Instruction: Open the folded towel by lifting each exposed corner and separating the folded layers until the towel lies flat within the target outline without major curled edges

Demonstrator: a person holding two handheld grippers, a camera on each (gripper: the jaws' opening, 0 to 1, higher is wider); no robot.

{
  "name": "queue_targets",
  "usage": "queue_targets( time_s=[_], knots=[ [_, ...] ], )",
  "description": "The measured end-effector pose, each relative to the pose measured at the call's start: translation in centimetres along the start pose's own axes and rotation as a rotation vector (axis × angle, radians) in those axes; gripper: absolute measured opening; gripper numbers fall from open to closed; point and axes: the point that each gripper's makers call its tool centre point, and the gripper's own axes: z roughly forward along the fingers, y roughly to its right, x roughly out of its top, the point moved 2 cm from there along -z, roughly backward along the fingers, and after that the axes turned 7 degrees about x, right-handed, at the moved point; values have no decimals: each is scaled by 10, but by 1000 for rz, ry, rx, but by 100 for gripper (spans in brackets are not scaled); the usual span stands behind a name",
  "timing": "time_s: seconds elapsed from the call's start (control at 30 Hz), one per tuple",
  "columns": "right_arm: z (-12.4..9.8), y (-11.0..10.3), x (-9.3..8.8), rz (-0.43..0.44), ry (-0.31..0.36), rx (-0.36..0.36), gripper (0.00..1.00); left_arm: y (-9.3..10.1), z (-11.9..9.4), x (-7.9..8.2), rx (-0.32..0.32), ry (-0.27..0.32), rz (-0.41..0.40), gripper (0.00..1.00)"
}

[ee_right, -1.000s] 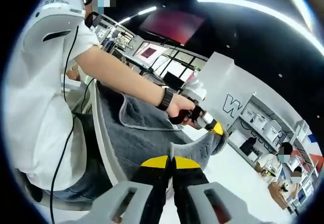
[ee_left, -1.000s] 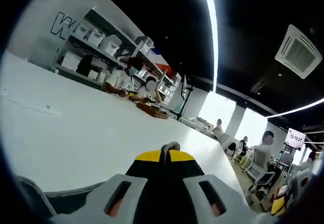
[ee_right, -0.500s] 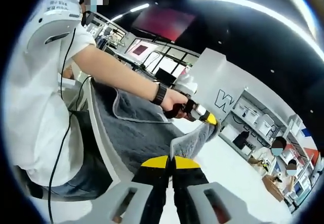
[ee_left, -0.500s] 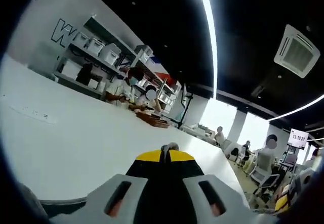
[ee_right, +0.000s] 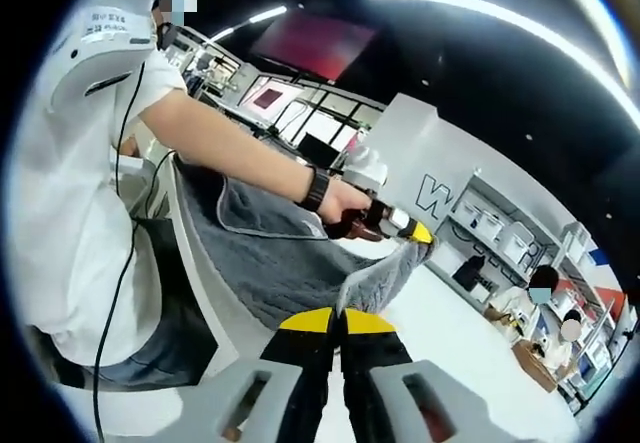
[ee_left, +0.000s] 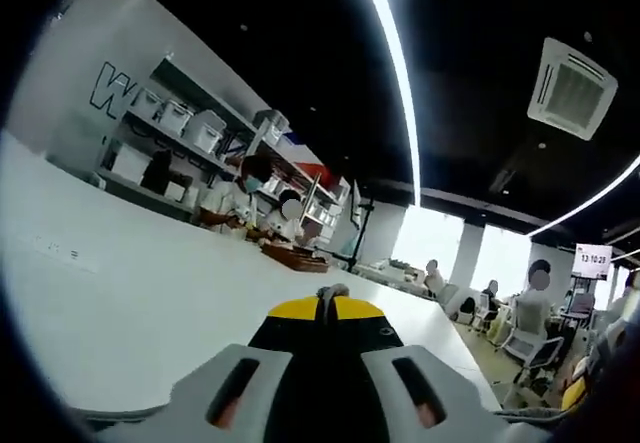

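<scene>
While both grippers hold the grey towel [ee_right: 275,258] up off the white table [ee_left: 150,303], it hangs between them over the table's near edge, part draped down toward the person's [ee_right: 80,183] lap. That looks like the reason for the raised pose: lifting two corners together lets the folded layers fall apart under their own weight before the cloth is laid down flat.

From the right gripper view, the right gripper [ee_right: 338,315] has its jaws pressed together on a fold of towel, the cloth rising straight out from between the yellow tips. Further off, the left gripper [ee_right: 418,233], held in the person's hand [ee_right: 345,203], pinches another corner, with the cloth strung between the two. In the left gripper view, the left gripper's jaws are closed on a small grey tuft of towel at the tips, and beyond them lies bare tabletop, with shelves [ee_left: 190,133] and seated people at the far end.

Compared with a second ago, the left gripper sits higher and further out from the person, its view tilted up so more ceiling shows, and the towel between the grippers looks more stretched. No outline can be made out, so the spreading is, I judge, not yet done
</scene>
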Motion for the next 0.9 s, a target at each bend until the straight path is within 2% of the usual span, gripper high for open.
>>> queue_targets(
  time_s=[0.1, 0.3, 0.37, 0.43, 0.5, 0.77, 0.9],
  knots=[
    [0, 1, -12, 9, -37, -6, 0, -3, 4, -5, -3, -6, -41, 1],
    [0, -3, -19, 11, -58, 8, 0, -6, 9, -20, 12, -54, -65, 2],
    [-1, -3, -20, 12, -63, 13, 0, -5, 11, -25, 9, -69, -82, 4],
    [-3, -4, -22, 11, -69, 19, 0, -3, 13, -30, 6, -85, -105, 11],
    [-4, -4, -27, 10, -87, 25, 0, -1, 13, -30, -3, -86, -101, 14],
    [-7, -6, -30, 13, -106, 37, 0, 4, 6, -36, -20, -124, -73, 12],
    [-12, 2, -31, 28, -112, -6, 0, 5, 3, -37, -21, -135, -64, 11]
  ],
)
